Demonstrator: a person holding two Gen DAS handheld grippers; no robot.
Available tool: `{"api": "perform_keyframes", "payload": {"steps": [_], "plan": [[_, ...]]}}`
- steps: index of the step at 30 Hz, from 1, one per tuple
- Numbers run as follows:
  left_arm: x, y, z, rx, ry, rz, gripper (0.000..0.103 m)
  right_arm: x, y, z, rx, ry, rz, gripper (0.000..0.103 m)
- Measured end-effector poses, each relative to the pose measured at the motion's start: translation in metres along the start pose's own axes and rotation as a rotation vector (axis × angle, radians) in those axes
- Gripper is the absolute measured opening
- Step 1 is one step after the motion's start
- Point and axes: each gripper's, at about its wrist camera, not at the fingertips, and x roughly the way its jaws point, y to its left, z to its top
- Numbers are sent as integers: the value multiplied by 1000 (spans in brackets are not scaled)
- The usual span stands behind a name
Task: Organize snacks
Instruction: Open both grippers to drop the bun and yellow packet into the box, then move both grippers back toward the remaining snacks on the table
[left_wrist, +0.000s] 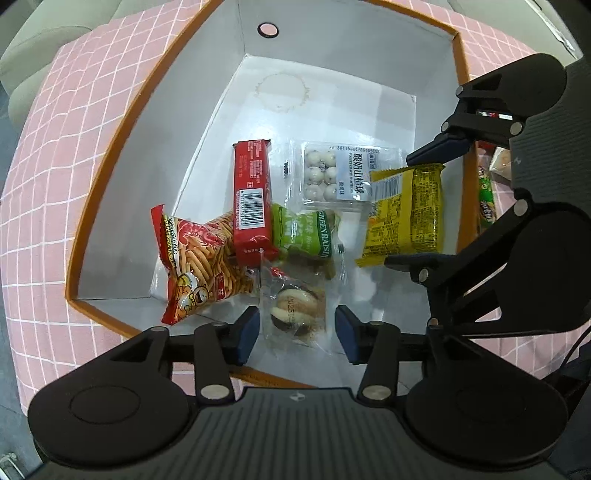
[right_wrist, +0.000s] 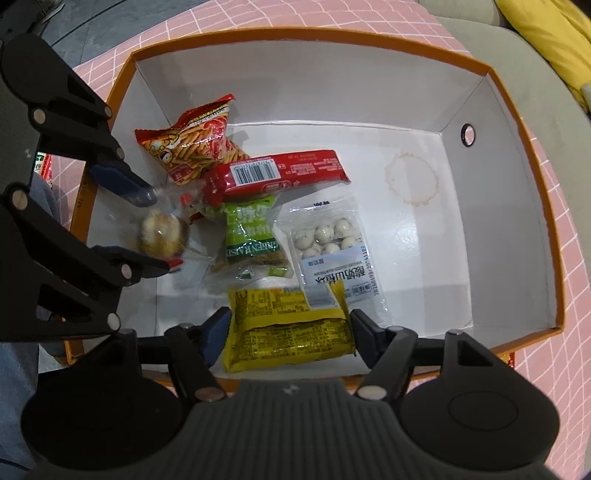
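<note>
An orange box with white inside (left_wrist: 110, 155) (right_wrist: 517, 155) holds several snacks. My left gripper (left_wrist: 297, 334) (right_wrist: 155, 229) is open over a clear-wrapped round pastry (left_wrist: 295, 310) (right_wrist: 162, 236) lying between its pads. My right gripper (right_wrist: 288, 339) (left_wrist: 410, 206) is open around a yellow packet (right_wrist: 291, 332) (left_wrist: 406, 214), which rests on the box floor. Also inside lie a red stick-snack bag (left_wrist: 195, 258) (right_wrist: 195, 147), a red bar (left_wrist: 253, 199) (right_wrist: 280, 177), a green raisin pack (left_wrist: 306, 236) (right_wrist: 251, 236) and a clear pack of white balls (left_wrist: 340, 173) (right_wrist: 332, 251).
The box stands on a pink checked tablecloth (left_wrist: 55, 147) (right_wrist: 561, 221). More snack packs (left_wrist: 487, 199) lie outside the box's right wall in the left wrist view. A grey sofa (right_wrist: 517, 59) is behind the table.
</note>
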Motion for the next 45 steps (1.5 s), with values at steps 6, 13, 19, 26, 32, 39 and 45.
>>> {"api": "perform_keyframes", "payload": {"steps": [6, 13, 19, 26, 32, 39, 45], "plan": [[-15, -2, -4, -1, -37, 9, 65, -16, 4, -4, -9, -25, -26, 81], [-40, -3, -14, -28, -112, 14, 74, -45, 8, -15, 10, -107, -79, 90], [-69, -9, -29, -85, -273, 46, 74, -74, 16, -33, 72, -227, -114, 90], [-103, -28, -50, -135, -443, 54, 75, -108, 27, -62, 178, -389, -172, 90], [-121, -45, -64, -174, -555, 95, 75, -128, 34, -97, 288, -495, -261, 90], [-127, -70, -85, -210, -691, 48, 76, -133, 44, -158, 492, -621, -398, 91], [-113, -99, -98, -194, -723, -25, 76, -121, 55, -216, 652, -675, -481, 91]]}}
